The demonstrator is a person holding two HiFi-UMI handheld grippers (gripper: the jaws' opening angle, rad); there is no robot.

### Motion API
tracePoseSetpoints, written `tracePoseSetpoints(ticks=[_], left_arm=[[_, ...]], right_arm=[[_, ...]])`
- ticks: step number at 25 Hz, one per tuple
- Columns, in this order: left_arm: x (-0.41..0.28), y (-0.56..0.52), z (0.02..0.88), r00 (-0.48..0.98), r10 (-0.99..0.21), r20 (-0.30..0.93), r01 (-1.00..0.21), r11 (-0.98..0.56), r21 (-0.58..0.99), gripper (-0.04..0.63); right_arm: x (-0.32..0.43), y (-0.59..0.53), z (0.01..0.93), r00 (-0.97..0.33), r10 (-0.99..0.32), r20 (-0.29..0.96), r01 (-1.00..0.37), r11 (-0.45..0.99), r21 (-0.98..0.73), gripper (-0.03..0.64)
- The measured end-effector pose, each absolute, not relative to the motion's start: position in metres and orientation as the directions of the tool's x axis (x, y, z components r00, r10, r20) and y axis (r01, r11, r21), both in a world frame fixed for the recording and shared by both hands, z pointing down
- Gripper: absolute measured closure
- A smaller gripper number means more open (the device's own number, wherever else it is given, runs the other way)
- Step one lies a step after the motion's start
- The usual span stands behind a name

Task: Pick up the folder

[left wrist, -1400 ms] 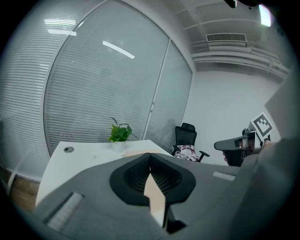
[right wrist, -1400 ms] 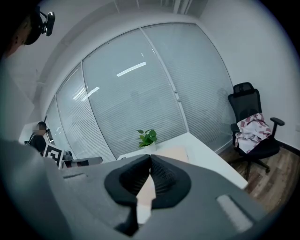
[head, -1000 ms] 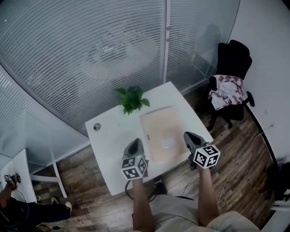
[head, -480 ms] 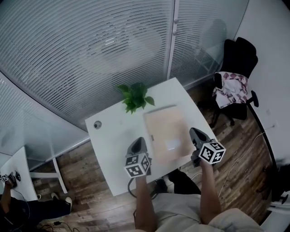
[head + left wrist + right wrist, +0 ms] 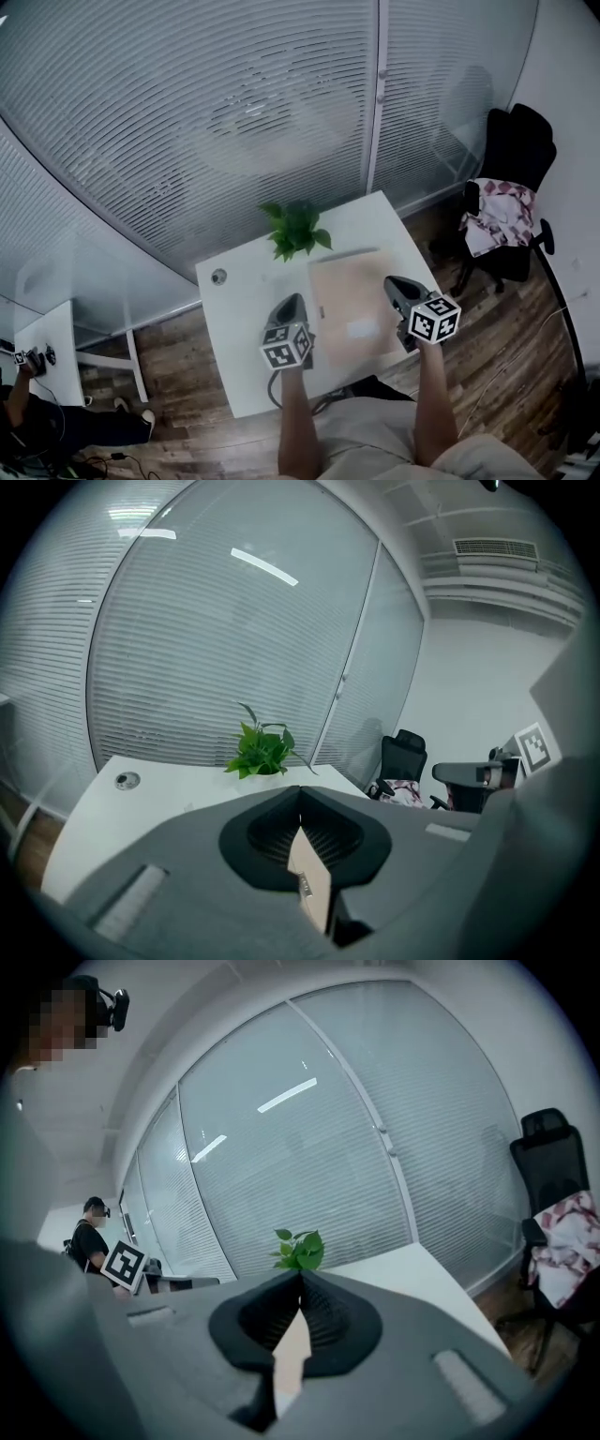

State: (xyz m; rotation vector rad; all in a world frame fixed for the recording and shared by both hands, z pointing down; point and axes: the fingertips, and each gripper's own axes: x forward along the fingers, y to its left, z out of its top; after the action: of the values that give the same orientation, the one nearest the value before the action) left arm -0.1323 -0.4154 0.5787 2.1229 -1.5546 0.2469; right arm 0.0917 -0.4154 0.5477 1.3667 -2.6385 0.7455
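Observation:
A tan folder [image 5: 349,291] lies flat on the white table [image 5: 246,319], with a small white label near its front edge. My left gripper [image 5: 292,302] hovers shut just off the folder's left edge, holding nothing. My right gripper [image 5: 392,282] hovers shut over the folder's right edge, also holding nothing. In the left gripper view the left gripper [image 5: 300,794] has its jaws together, and a strip of folder [image 5: 311,878] shows below them. In the right gripper view the right gripper [image 5: 300,1281] is likewise shut, with folder [image 5: 292,1349] showing beneath.
A potted green plant [image 5: 298,228] stands at the table's far edge by the blinds-covered glass wall. A round cable grommet [image 5: 218,276] sits far left. A black office chair [image 5: 514,202] draped with patterned cloth stands right of the table. A person [image 5: 94,1232] is in the background.
Both grippers have edged forward along the folder's two sides, staying shut. The head view has shifted, so table and chair sit further right and lower in the picture.

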Motion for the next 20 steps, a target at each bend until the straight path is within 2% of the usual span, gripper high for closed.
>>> tracePoseSetpoints(ticks=[5,16,20], left_arm=[[-0.108,-0.428,0.582,0.359,-0.811,0.461,-0.928,-0.261,0.264,0.589],[-0.088,-0.443,0.628,0.283,-0.807,0.519,-0.954,-0.183,0.236,0.588],[-0.087,-0.433,0.651,0.267,-0.793,0.548,-0.957,-0.150,0.250,0.588]], right_arm=[[0.103,-0.433,0.548,-0.642,-0.722,0.257,-0.757,0.542,-0.366,0.615],[0.146,-0.476,0.617,-0.613,-0.695,0.376,-0.782,0.464,-0.416,0.612],[0.153,-0.477,0.635,-0.618,-0.679,0.397,-0.777,0.451,-0.439,0.591]])
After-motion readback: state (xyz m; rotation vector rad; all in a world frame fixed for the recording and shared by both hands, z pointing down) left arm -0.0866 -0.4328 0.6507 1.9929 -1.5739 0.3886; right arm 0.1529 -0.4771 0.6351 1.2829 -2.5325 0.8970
